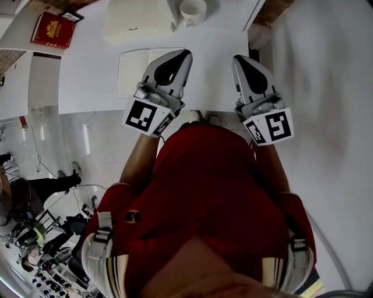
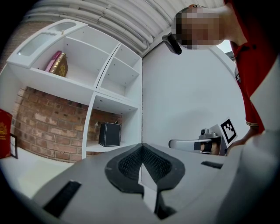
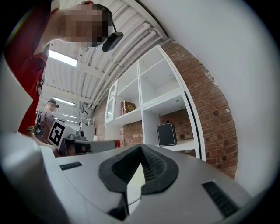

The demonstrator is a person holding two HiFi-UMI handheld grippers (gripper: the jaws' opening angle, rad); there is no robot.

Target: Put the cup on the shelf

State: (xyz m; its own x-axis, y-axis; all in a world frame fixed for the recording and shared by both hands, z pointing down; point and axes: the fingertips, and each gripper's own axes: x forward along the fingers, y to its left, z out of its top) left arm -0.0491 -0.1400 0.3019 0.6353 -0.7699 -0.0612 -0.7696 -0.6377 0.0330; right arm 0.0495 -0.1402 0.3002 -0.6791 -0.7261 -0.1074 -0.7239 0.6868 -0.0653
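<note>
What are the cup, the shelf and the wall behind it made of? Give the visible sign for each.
Cup: probably glazed ceramic; white, smooth, thick rim and handle.
Shelf: likely painted or laminated board; flat matte white panels with square edges.
Wall: brick, unpainted; reddish-brown courses with pale mortar joints, rough look.

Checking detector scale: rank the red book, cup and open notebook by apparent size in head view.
Largest to smallest:
1. open notebook, though partly covered
2. red book
3. cup, at the frame's top edge
</note>
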